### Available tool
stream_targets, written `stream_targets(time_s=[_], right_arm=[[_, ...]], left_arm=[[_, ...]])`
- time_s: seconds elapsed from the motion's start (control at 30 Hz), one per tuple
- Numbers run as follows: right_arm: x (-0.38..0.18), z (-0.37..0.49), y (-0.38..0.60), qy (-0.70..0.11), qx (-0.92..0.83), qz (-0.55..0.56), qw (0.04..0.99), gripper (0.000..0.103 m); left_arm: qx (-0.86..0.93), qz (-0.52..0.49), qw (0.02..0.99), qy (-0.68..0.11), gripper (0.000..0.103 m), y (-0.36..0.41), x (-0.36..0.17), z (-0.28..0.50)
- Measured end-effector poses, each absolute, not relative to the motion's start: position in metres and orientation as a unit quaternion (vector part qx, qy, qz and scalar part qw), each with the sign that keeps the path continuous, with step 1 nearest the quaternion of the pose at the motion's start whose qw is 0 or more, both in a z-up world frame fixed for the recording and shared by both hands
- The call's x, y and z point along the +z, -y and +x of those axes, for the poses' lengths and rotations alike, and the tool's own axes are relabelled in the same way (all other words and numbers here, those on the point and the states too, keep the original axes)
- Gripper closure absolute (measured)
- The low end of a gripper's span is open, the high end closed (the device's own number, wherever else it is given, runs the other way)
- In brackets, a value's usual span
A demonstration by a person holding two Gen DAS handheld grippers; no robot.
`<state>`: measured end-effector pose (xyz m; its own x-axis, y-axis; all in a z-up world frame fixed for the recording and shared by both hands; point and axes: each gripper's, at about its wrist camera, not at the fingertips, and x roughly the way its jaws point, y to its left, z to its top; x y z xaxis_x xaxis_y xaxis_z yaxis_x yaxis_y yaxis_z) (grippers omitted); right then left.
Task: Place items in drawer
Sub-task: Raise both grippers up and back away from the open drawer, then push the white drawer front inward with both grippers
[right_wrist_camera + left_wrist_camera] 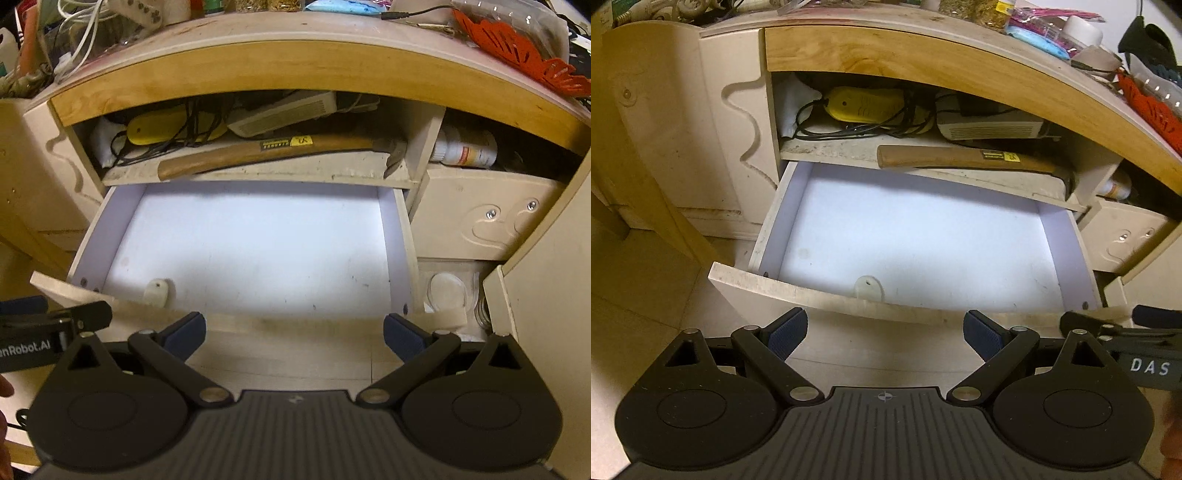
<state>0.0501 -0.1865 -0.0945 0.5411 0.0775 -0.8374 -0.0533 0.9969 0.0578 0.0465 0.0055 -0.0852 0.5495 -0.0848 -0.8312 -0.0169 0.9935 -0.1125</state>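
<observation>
Pulled-out white drawer at 12 o'clock, long axis running 9 to 3, left gripper and right gripper both spread wide holding nothing, wooden-handled hammer on shelf above, handle end pointing 9 o'clock

"DAS" on the right gripper; "nRobot.AI" on the left gripper.

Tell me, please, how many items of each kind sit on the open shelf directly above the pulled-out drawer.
Hammer: 1
Yellow device with black cords: 1
White vented box: 1
Total: 3; anything deeper in the shelf is hidden. The drawer below holds none of them.
</observation>
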Motion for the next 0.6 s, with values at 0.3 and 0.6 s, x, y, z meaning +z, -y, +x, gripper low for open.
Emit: stream_targets(time_s=[0.3,0.6], right_arm=[[-0.098,0.045,0.189,-0.479,0.034,0.014,0.877,0.0],[-0.12,0.058,0.187,-0.499,0.035,0.011,0.866,0.0]], left_arm=[[-0.009,-0.037,0.876,-0.48,0.01,-0.009,-0.09,0.046],[-0.007,-0.024,0.859,-0.512,0.01,-0.01,-0.112,0.061]])
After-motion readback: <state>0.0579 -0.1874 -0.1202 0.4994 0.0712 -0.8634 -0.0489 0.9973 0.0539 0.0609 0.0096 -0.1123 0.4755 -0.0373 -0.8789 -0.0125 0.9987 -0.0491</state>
